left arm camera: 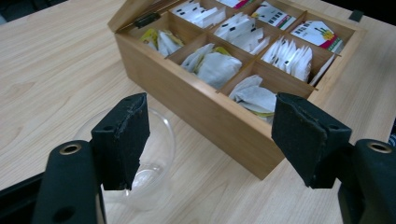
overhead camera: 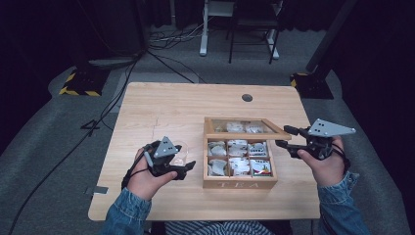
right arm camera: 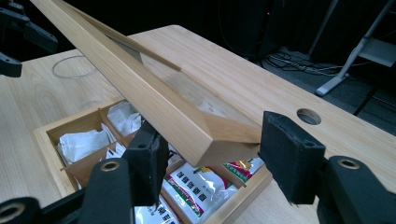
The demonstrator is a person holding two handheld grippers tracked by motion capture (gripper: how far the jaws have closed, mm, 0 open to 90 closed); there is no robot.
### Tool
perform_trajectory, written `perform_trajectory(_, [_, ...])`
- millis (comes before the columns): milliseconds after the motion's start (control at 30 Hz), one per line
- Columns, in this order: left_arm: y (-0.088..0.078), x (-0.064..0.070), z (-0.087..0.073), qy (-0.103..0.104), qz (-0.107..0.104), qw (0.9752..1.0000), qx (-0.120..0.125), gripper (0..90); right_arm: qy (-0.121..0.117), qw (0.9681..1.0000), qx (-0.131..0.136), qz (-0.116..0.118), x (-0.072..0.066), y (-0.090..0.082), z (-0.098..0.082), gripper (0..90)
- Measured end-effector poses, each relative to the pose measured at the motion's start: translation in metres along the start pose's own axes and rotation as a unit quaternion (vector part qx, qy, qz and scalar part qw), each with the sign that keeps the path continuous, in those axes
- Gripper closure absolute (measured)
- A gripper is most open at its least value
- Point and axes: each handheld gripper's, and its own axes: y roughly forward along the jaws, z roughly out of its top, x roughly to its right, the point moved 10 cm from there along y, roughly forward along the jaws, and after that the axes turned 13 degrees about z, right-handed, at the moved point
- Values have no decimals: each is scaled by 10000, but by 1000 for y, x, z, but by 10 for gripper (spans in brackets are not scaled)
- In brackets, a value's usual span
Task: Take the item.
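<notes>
A wooden tea box [overhead camera: 240, 183] marked TEA stands right of the table's centre, its compartments holding several tea bags [left arm camera: 212, 65]. Its glass-paned lid [overhead camera: 244, 134] is raised at a slant. My right gripper [overhead camera: 283, 137] is open at the box's right side. In the right gripper view, the lid [right arm camera: 140, 88] has its front corner between the jaws of my right gripper [right arm camera: 210, 154], close to the right pad [right arm camera: 289, 158]. A clear glass cup [overhead camera: 182, 149] stands left of the box. My left gripper [overhead camera: 185, 164] is open just above and beside the cup [left arm camera: 159, 154], facing the box wall [left arm camera: 196, 100].
The light wooden table [overhead camera: 161, 107] has a round cable hole [overhead camera: 247, 97] at the back right. Bare tabletop lies behind and left of the box. Cables and a desk frame [overhead camera: 240, 29] are on the floor beyond the table.
</notes>
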Motion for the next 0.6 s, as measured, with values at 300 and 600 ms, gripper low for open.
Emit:
perform_trajectory(300, [13,26,9,62,-315,9993,196,302,-10,10000,-12,-19,0,1,-1,431])
perform_trajectory(600, [29,40,11,-88,-405,9989,227,321,-7,10000,-14,-37,0,1,-1,429])
